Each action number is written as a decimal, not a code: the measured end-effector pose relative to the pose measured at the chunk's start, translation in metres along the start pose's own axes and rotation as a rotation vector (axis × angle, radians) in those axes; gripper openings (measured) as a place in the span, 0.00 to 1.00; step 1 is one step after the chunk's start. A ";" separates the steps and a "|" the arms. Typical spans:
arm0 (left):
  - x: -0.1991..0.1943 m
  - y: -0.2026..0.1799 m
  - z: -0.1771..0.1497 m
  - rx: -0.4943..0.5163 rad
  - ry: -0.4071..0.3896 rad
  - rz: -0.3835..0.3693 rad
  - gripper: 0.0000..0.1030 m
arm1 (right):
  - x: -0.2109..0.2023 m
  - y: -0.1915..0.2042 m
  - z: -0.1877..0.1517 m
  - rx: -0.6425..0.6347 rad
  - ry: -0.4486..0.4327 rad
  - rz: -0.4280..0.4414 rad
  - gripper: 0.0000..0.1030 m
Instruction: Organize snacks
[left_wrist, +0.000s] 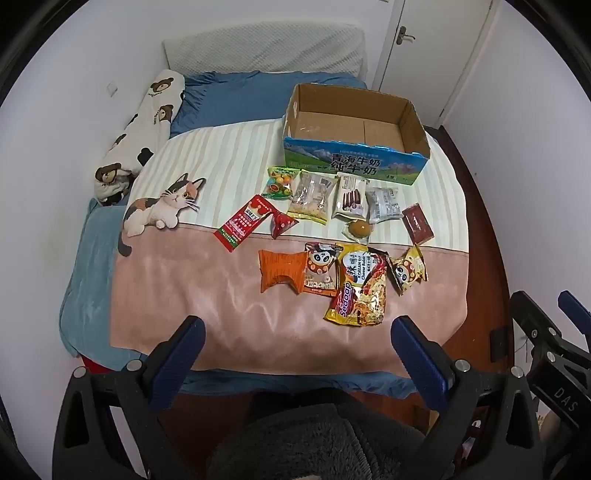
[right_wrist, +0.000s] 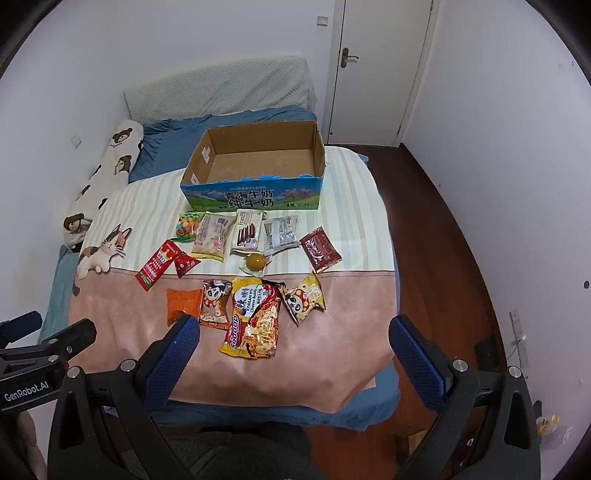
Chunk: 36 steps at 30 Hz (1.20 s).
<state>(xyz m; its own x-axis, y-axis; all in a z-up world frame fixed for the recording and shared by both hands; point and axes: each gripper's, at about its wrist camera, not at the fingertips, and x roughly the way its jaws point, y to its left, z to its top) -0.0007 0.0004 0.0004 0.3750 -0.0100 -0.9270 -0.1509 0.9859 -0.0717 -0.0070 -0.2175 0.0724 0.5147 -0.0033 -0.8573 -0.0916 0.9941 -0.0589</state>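
Snack packets (right_wrist: 255, 317) lie before the empty box (right_wrist: 258, 166) on the bed (right_wrist: 332, 314)

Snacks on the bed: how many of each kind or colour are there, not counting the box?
Panda packets: 2
Red packets: 3
Orange packet: 1
Noodle packet: 1
Round brown snack: 1
Candy bag: 1
Pale packets: 3
Total: 12

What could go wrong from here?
1. The noodle pack overlaps the panda packet, so a grab may drag both.
2. The round snack in its clear wrapper could roll or slip on the soft blanket.
3. The box sits behind everything; reaching over could sweep packets.
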 end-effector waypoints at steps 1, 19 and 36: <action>-0.001 0.001 0.000 0.001 -0.001 -0.001 1.00 | 0.000 0.000 0.001 0.000 0.000 0.002 1.00; -0.012 -0.007 -0.003 0.016 -0.010 0.012 1.00 | -0.014 -0.008 -0.008 0.011 -0.014 0.009 1.00; -0.016 -0.013 -0.002 0.020 -0.019 0.013 1.00 | -0.020 -0.011 -0.009 0.011 -0.029 0.012 1.00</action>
<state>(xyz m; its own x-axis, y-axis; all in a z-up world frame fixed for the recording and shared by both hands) -0.0063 -0.0125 0.0156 0.3906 0.0061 -0.9205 -0.1378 0.9891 -0.0519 -0.0234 -0.2291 0.0855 0.5380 0.0118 -0.8428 -0.0889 0.9951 -0.0428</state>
